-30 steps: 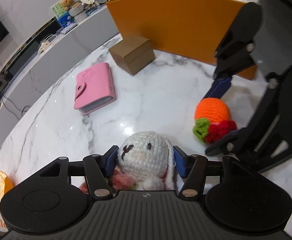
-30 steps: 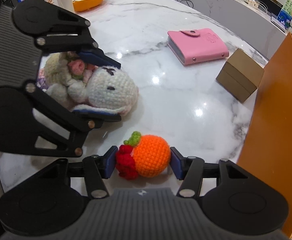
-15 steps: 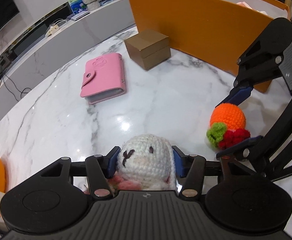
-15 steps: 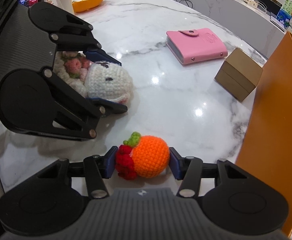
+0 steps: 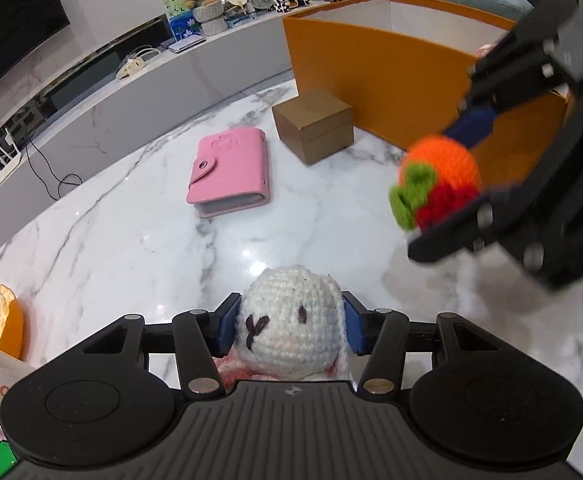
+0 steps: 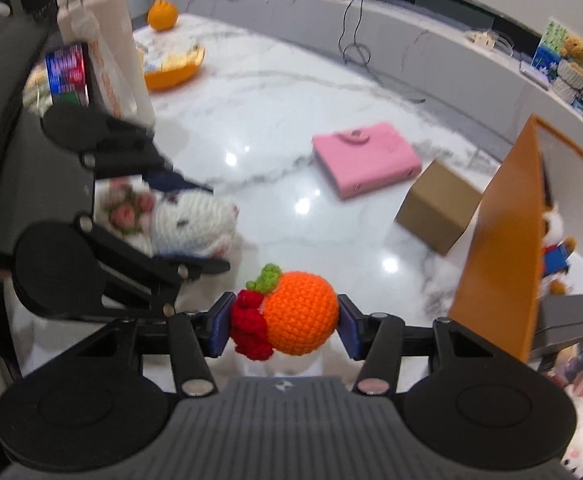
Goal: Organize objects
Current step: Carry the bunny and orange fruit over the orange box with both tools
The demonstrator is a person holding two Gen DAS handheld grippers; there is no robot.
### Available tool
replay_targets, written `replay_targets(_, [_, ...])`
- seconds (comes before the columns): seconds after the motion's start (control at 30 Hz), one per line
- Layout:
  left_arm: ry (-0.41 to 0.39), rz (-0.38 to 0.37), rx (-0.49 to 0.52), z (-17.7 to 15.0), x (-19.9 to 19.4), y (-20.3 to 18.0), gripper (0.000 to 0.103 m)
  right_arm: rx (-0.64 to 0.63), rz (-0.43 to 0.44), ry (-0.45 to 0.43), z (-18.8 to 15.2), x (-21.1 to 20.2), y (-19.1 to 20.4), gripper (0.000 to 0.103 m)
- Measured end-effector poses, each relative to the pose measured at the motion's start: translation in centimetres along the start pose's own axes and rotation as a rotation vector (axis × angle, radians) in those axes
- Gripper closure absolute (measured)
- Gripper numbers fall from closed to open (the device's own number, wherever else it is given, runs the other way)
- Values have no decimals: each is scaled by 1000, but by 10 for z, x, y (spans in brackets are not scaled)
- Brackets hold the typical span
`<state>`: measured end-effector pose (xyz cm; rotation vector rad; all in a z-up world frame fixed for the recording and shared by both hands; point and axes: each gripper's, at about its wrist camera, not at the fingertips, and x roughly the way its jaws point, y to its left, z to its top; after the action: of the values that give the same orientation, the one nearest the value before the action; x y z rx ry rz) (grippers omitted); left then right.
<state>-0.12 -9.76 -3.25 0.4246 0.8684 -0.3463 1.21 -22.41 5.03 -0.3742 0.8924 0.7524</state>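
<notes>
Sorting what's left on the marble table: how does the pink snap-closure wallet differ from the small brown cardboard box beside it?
The pink snap-closure wallet lies flat and low; the small brown cardboard box stands taller, a cube-like block. The wallet has a strap with a snap fastener; the box is plain with a lid seam. The box sits nearer the orange bin; the wallet lies farther out. Both rest closed on the marble table, untouched by either gripper.

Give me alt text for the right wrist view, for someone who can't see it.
The right gripper holds a crocheted orange between its jaws above a white marble table. To the left, the left gripper, jaws closing, holds a white crocheted bunny. Beyond lie a pink wallet and a brown box, beside an orange bin at right.
</notes>
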Motion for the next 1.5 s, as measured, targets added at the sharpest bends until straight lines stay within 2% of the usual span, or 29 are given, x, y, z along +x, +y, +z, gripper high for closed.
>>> replay_targets(0.17, [-48,20,-37,10,-14,-6,44,36,-7,-70,8,-25,-15,48])
replay_targets(0.37, [-136,-18,-93,35,-34,-14,45,108,-35,-167,16,-61,-44,48])
replay_targets(0.63, [-266,-110,-61,95,-60,-40,45,248,-114,-257,8,-102,-100,48])
replay_targets(0.8, [-317,-149,0,133,-60,-69,45,357,-173,-274,-6,-118,-137,48])
replay_targets(0.97, [-360,-181,20,161,-54,-93,45,451,-226,-281,-22,-127,-168,48])
replay_targets(1.3, [-371,-249,-12,184,-50,-108,45,522,-269,-299,-38,-141,-191,48])
replay_targets(1.5, [-238,-310,-41,187,-19,-110,45,542,-285,-295,-45,-146,-198,48])
